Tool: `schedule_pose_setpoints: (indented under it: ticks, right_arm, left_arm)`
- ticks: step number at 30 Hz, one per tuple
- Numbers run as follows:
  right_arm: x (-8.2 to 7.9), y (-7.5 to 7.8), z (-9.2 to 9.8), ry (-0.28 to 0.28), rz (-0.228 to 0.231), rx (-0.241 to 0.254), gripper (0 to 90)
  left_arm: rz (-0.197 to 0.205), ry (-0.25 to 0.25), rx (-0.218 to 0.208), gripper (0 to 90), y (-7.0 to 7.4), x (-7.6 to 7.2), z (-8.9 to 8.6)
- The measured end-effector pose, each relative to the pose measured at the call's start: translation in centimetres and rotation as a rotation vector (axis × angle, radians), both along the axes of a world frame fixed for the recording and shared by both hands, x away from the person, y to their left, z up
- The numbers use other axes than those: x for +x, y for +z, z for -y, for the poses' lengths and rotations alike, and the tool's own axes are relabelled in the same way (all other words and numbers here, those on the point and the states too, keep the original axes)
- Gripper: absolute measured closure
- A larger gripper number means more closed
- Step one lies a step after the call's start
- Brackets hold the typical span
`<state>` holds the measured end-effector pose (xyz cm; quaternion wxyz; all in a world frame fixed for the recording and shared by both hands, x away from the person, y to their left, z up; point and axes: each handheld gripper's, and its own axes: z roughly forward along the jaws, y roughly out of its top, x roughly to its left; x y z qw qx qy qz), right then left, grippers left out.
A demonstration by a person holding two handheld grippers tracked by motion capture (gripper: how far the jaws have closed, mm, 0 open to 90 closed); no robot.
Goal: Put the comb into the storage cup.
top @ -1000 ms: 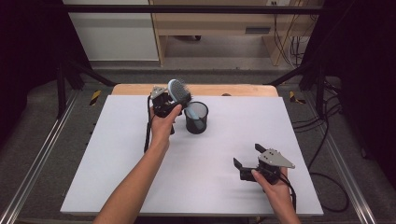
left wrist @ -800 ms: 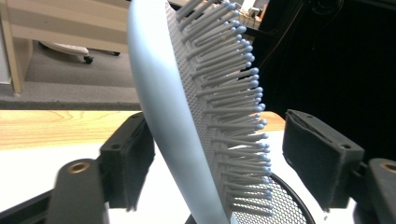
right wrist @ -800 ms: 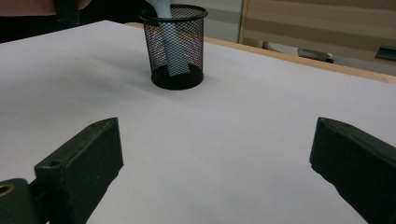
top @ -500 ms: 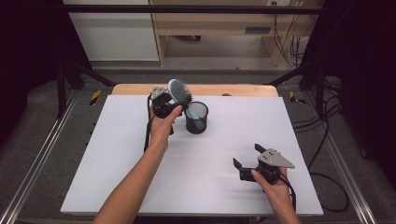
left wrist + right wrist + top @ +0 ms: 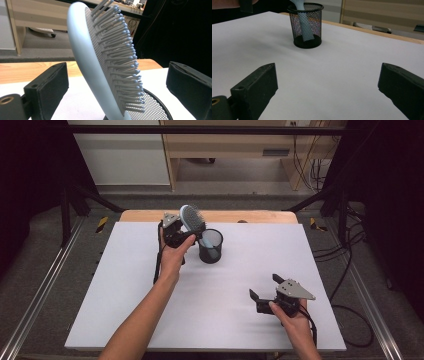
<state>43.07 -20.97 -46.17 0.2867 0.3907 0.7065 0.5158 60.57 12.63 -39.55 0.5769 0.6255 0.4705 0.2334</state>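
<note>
A pale blue hairbrush point(image 5: 192, 218) stands tilted with its handle down in a black mesh cup point(image 5: 210, 246) at the back middle of the table. My left gripper point(image 5: 192, 235) is at the brush, just left of the cup. In the left gripper view the brush head point(image 5: 100, 62) stands between the two jaws with a gap on each side, above the cup's rim point(image 5: 160, 107). These jaws have just been opening and the pads do not press on the brush. My right gripper point(image 5: 263, 286) rests open on the table at the front right, facing the cup point(image 5: 307, 25) and the handle point(image 5: 306, 31) inside it.
The white table top point(image 5: 125, 285) has a wooden edge point(image 5: 250, 216) along its back. Metal rails point(image 5: 40, 295) run along both sides, and cables point(image 5: 345, 285) lie on the floor at the right. A cable point(image 5: 159, 265) trails from my left gripper along the forearm.
</note>
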Motion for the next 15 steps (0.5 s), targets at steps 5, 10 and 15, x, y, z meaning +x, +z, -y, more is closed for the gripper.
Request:
schedule_pose_setpoints:
  ticks: [5, 10, 15]
  right_arm:
    - [0.0, 0.0, 0.0, 0.000, 0.000, 0.001, 2.8]
    - [0.0, 0.0, 0.0, -0.001, -0.001, 0.002, 2.8]
    - [0.0, 0.0, 0.1, -0.003, -0.003, 0.008, 2.8]
  left_arm:
    - [0.012, -0.007, 0.025, 4.4, 0.1, -0.7, -0.2]
    - [0.010, -0.005, 0.048, 4.2, 0.2, -1.3, -0.5]
    - [0.016, -0.023, 0.053, 4.0, 0.5, -2.0, -0.5]
